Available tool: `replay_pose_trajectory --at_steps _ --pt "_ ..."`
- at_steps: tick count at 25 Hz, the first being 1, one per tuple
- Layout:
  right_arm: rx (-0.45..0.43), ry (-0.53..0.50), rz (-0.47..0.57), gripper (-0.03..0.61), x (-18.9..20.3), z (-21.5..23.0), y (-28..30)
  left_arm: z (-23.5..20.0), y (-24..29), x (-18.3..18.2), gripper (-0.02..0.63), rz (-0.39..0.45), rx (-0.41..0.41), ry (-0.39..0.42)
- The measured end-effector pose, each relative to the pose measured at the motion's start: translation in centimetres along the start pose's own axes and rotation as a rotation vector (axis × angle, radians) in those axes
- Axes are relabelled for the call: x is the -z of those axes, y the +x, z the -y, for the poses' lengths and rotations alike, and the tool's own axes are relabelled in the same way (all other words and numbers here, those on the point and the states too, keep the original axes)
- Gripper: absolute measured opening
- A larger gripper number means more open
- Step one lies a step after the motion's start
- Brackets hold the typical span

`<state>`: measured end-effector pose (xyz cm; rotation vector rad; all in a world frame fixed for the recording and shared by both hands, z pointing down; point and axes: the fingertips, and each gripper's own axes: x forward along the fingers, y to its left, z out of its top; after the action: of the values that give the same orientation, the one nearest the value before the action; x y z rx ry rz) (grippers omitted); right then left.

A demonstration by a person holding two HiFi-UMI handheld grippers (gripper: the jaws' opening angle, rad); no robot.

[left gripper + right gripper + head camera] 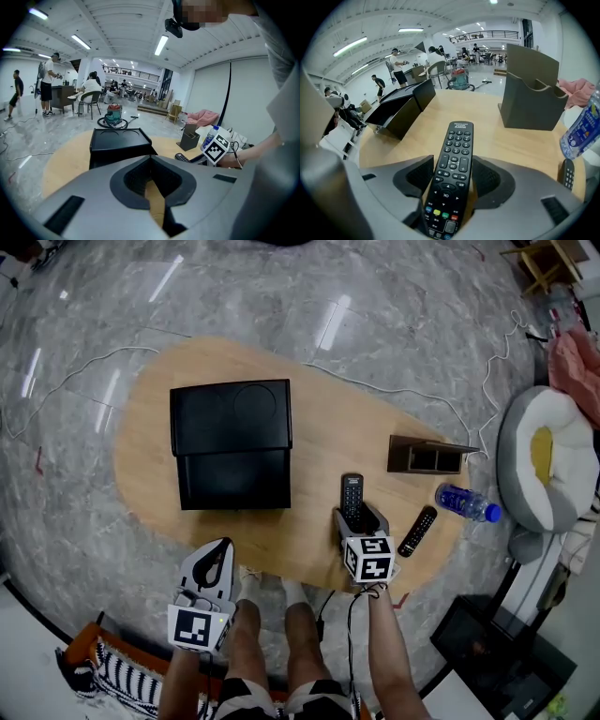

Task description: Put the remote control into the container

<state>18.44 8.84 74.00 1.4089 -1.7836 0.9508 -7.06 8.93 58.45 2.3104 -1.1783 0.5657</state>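
Note:
A black remote control lies flat on the wooden table, pointing away from me. My right gripper is down over its near end, jaws open on either side of it, and the pads do not press on it. The remote control runs up the middle of the right gripper view. The brown two-slot container stands beyond it to the right, empty as far as I see. My left gripper hovers shut off the table's near edge, holding nothing.
A second black remote lies right of my right gripper. A blue water bottle lies on its side at the table's right edge. A large black box sits on the left half. Cables run across the floor.

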Motion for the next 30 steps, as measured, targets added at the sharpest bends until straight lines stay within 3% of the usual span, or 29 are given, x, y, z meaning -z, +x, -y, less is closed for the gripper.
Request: replay_pose_trajectory --at_steps 11,30 --pt "-0.008 0.055 -0.037 0.242 0.0 0.5 0.3 -0.5 -0.4 0.1 0.008 0.007 -0.032 -0.027" --pt "-0.034 -0.053 0.045 0.222 -5.5 -1.7 -3.8 -2.0 -3.3 -3.2 0.008 0.058 -0.056 -0.023"
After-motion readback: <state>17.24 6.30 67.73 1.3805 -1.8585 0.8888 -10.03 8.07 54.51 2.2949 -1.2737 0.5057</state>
